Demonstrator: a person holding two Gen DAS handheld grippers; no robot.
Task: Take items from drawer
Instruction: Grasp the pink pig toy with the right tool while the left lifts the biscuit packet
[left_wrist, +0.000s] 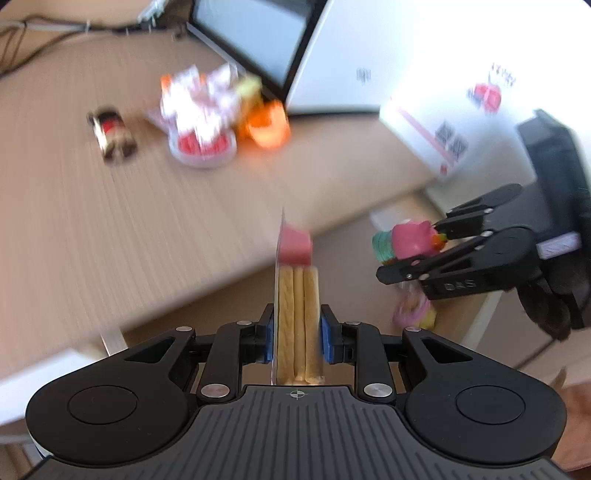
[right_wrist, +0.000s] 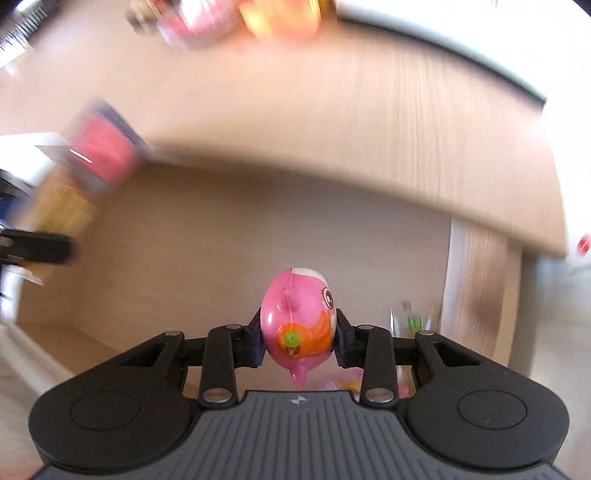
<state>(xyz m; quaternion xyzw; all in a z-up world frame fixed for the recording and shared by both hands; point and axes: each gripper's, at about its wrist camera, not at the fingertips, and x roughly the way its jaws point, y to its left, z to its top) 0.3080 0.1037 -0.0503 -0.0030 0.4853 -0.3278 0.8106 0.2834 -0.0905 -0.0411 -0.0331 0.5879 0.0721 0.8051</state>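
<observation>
Left tool: you clamp the stick pack above the drawer for lifting out | Right tool: you grip the pink toy over the drawer, desk beyond

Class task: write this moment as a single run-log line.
left gripper: shut on biscuit-stick pack | right gripper: shut on pink toy | both above open drawer

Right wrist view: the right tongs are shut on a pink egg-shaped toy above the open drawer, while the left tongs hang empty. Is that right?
Not quite. The left tongs are not empty: the left wrist view shows them shut on a clear pack of tan sticks. The rest holds: the right tongs are shut on the pink egg-shaped toy above the open drawer.
</observation>
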